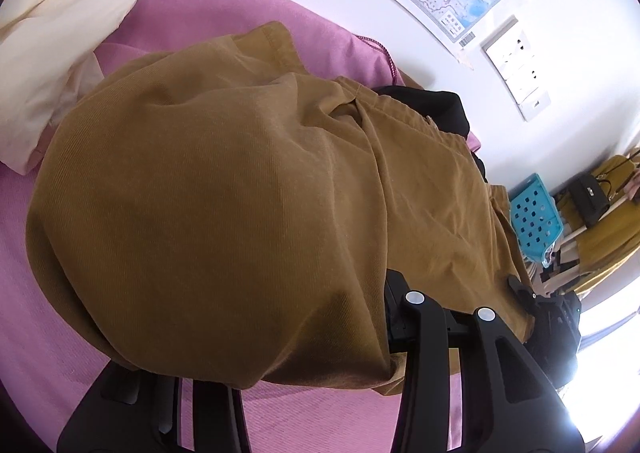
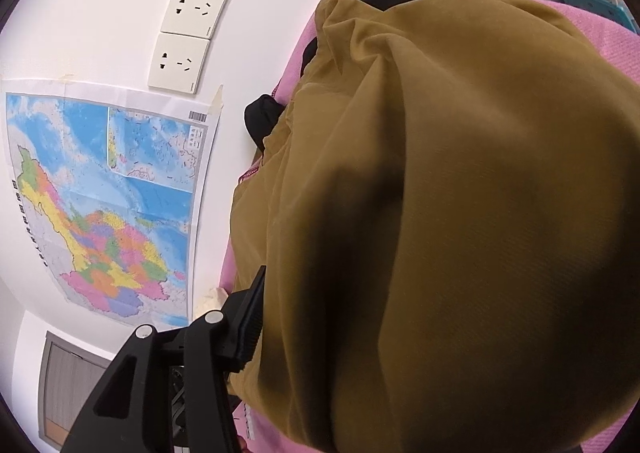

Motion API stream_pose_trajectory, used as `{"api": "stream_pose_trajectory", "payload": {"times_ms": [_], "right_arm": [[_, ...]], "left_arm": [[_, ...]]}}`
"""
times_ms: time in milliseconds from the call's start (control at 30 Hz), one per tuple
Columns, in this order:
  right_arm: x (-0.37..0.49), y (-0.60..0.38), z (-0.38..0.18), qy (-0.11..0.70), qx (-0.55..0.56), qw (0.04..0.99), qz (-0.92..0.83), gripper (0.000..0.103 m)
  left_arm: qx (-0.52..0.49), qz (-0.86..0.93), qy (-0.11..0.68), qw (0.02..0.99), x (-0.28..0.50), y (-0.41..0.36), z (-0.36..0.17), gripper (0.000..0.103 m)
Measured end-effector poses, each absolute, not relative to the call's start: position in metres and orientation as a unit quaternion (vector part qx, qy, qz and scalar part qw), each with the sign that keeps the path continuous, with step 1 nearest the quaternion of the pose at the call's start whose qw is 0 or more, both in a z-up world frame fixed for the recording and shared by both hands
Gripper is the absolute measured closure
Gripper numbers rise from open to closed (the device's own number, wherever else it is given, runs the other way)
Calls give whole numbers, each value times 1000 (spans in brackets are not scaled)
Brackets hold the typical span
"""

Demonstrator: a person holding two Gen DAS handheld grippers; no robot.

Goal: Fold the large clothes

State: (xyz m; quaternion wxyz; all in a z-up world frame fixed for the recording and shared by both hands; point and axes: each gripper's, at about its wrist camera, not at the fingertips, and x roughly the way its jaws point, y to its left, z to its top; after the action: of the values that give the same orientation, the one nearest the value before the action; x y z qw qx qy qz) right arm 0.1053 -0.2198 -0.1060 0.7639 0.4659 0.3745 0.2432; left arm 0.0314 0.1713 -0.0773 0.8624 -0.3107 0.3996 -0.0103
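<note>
A large mustard-brown corduroy garment [image 1: 224,189] hangs over a pink bed cover [image 1: 36,293] and fills most of both views; it also shows in the right wrist view [image 2: 460,213]. My left gripper [image 1: 384,337] is shut on the garment's near edge, with cloth draped over its left finger. My right gripper [image 2: 260,329] is shut on another edge of the same garment; only one finger pad [image 2: 246,317] shows, the other is hidden under cloth. The other gripper's black body [image 1: 556,317] shows at the far right in the left wrist view.
A cream pillow [image 1: 60,33] lies at the bed's far left. A black garment [image 1: 432,101] lies under the brown one by the white wall. A map poster [image 2: 104,205] and wall sockets [image 2: 192,13] hang on the wall. A turquoise perforated basket [image 1: 534,221] stands beyond the bed.
</note>
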Motion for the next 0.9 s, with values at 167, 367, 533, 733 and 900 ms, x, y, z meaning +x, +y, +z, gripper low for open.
{"api": "stream_pose_trajectory", "payload": {"times_ms": [167,367,533,733,900], "right_arm": [[110,-219,-109,383,457,766,240,72],[109,-216,-102,380,436,778,246,80],[109,-212,-97,382,416,786,250,81],[110,-209,-93,388,404,786,260,82],[106,-208,-74,376,391,791,281,87]], "left_arm": [[-318,-15,412,854,38,175,-80,61],[-348,-35,433,831,46,185,-92,52],[-351,-43,432,830,47,185,-94,51],[-343,-41,426,836,46,184,-89,61],[-302,-40,407,861,42,177,-59,67]]}}
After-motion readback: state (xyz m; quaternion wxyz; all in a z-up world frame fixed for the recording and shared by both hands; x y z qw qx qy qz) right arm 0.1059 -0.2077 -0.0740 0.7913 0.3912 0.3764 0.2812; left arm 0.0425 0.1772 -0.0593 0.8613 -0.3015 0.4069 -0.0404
